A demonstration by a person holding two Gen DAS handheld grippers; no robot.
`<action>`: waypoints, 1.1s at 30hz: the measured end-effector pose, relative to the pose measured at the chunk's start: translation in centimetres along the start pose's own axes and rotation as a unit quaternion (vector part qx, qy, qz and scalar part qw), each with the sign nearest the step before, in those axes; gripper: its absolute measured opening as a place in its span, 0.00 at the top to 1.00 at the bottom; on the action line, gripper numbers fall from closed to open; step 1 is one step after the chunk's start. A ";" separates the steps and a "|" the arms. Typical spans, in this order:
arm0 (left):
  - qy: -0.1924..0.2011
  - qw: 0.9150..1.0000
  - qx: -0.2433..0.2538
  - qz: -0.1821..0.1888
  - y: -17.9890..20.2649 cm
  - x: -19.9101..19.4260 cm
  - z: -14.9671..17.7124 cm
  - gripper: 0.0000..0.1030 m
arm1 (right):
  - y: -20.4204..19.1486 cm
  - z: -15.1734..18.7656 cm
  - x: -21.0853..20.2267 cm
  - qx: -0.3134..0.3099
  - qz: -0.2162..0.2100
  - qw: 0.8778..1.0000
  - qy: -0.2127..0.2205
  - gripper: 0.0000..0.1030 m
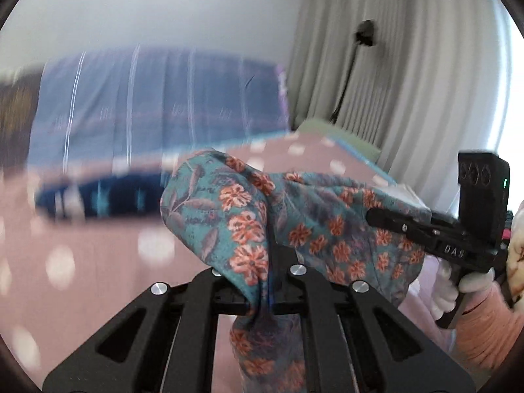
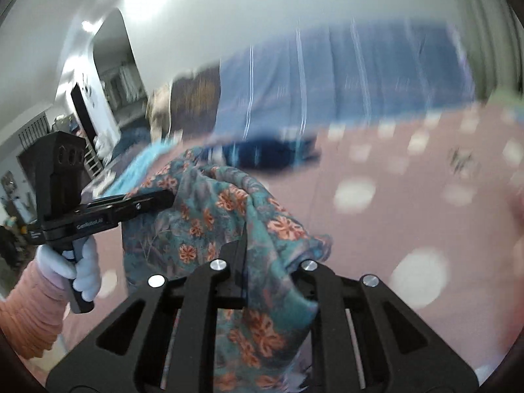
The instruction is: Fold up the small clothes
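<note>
A small floral garment [image 1: 249, 216], teal with orange flowers, is shown lifted clear of the pink dotted bedcover [image 1: 98, 262] and slung between 2 hand-held grippers. In the left wrist view, the left gripper [image 1: 267, 298] is seen closed tight on a bunched fold of the cloth, which is drawn down between its jaws and hangs below them. In the same view the right gripper [image 1: 376, 217] is seen from the side, its narrow tip buried in the far edge of the fabric and its handle held by a white-gloved hand [image 1: 458, 286]. In the right wrist view, the right gripper's own jaws are likewise shown pinched nearly together on a gathered ridge of cloth, and the left gripper [image 2: 163, 201] is seen gripping the opposite edge.

The garment is judged thin, light and entirely limp: it sags and creases between the 2 holds and no shape is kept. Little grip force is likely to be needed, though a woven print of this kind may slide if only 1 layer is pinched. Which part of the garment each hold falls on cannot be told, since the cloth is bunched and the background is blurred. For a clean fold, hold is best taken at 2 corners of a hem or seam, so that the cloth hangs flat.
</note>
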State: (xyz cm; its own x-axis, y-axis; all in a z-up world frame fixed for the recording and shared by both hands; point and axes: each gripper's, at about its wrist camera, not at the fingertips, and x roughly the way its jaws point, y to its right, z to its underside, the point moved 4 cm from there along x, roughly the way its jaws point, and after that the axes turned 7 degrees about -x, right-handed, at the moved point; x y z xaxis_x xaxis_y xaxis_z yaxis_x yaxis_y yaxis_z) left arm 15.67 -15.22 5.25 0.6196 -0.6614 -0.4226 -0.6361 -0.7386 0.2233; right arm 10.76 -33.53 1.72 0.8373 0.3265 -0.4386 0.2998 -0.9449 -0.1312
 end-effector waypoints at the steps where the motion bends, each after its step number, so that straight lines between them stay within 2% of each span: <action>1: 0.010 1.000 0.014 -0.001 0.9 0.0 -1.5 0.93 | 0.2 -1.4 -0.9 -0.009 0.010 1.000 0.015 0.88; 5: 0.041 0.998 0.049 -0.009 3.2 2.2 -8.5 0.93 | 2.7 -7.8 -3.2 -0.022 0.055 0.996 0.062 0.87; 7: 0.047 0.997 0.057 -0.014 3.5 4.4 -11.5 0.93 | 5.2 -11.2 -3.0 -0.027 0.083 0.993 0.076 0.87; 9: 0.049 0.997 0.062 -0.013 3.3 7.5 -14.0 0.93 | 7.2 -13.2 -2.1 -0.030 0.101 0.991 0.078 0.87; 12: 0.037 0.997 0.067 -0.029 2.4 12.0 -16.1 0.93 | 11.2 -15.9 0.7 -0.021 0.128 0.989 0.068 0.86; 15: 0.011 0.998 0.044 -0.035 0.2 17.8 -16.6 0.92 | 15.5 -17.1 4.6 0.003 0.141 0.989 0.047 0.86; 16: 0.002 0.998 0.040 -0.046 -0.9 20.3 -16.2 0.87 | 17.1 -17.2 6.5 0.012 0.147 0.988 0.035 0.85; 17: -0.009 0.997 0.040 -0.063 -1.9 22.5 -15.5 0.74 | 18.2 -17.1 8.2 0.021 0.149 0.988 0.024 0.82; 18: -0.032 0.993 0.039 -0.102 -3.6 25.7 -14.1 0.68 | 20.1 -16.6 10.6 0.036 0.155 0.987 0.004 0.79; 19: -0.048 0.989 0.037 -0.134 -5.0 27.6 -12.9 0.61 | 21.1 -15.5 12.4 0.048 0.162 0.986 -0.015 0.60; 20: -0.079 0.980 0.036 -0.179 -6.8 30.0 -10.8 0.61 | 22.7 -14.1 14.3 0.061 0.182 0.980 -0.043 0.36; 21: -0.099 0.974 0.035 -0.200 -7.8 31.3 -9.2 0.61 | 24.5 -12.5 16.5 0.075 0.217 0.970 -0.080 0.35; 22: -0.127 0.970 0.029 -0.205 -8.8 32.6 -6.6 0.61 | 26.5 -9.5 18.9 0.087 0.258 0.953 -0.132 0.41; 23: -0.146 0.971 0.025 -0.187 -9.1 33.3 -4.8 0.61 | 27.6 -7.3 20.5 0.092 0.271 0.943 -0.168 0.48; 24: -0.166 0.972 0.028 -0.166 -8.9 33.8 -3.0 0.61 | 28.2 -4.8 21.8 0.100 0.268 0.938 -0.196 0.49; 25: -0.184 0.970 0.051 -0.153 -8.4 34.3 -0.6 0.60 | 28.7 -1.4 23.2 0.112 0.248 0.936 -0.225 0.50; 26: -0.186 0.967 0.070 -0.157 -8.0 34.6 0.4 0.60 | 28.8 0.3 23.7 0.113 0.242 0.934 -0.237 0.51; 27: -0.168 0.967 0.092 -0.165 -7.7 34.4 1.3 0.60 | 28.7 2.0 23.7 0.114 0.239 0.938 -0.222 0.50; 28: -0.151 0.967 0.108 -0.175 -7.2 34.1 1.6 0.60 | 28.8 2.2 23.1 0.124 0.235 0.943 -0.199 0.50; 31: -0.162 0.968 0.082 -0.175 -7.2 33.4 1.2 0.61 | 29.2 2.6 22.3 0.155 0.229 0.941 -0.197 0.50; 33: -0.162 0.969 0.077 -0.169 -6.9 32.5 1.0 0.60 | 28.8 2.2 21.9 0.153 0.236 0.939 -0.197 0.50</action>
State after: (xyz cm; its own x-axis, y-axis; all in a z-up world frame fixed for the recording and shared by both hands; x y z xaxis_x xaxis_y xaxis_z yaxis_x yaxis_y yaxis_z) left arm 39.77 -31.47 -10.93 0.6436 -0.2918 -0.7076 -0.4985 -0.8613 -0.0981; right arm 36.72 -53.65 -13.65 0.5920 -0.1078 -0.7987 -0.2585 -0.9641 -0.0615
